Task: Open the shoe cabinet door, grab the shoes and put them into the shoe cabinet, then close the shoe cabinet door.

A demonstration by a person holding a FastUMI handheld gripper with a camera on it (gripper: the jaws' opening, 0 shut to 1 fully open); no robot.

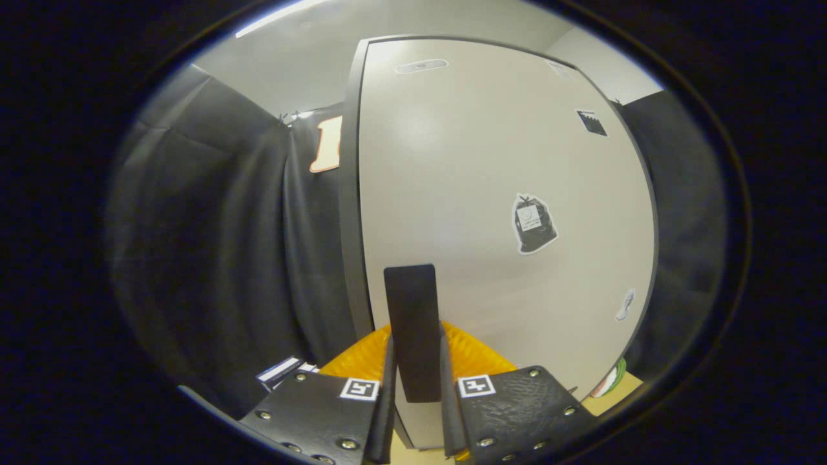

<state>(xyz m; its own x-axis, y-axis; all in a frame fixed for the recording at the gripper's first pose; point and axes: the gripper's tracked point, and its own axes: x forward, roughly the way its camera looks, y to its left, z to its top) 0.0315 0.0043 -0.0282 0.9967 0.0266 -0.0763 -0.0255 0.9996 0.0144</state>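
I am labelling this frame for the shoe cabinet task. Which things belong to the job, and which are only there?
Job:
- cabinet door, closed
- dark handle, clamped between both fingers
- claw

Lying about:
- bag sticker on door
- orange ribbed thing behind fingers
- black curtain

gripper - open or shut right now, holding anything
Gripper: jaws shut on the dark handle of the shoe cabinet door, one finger pressing on each side of it.
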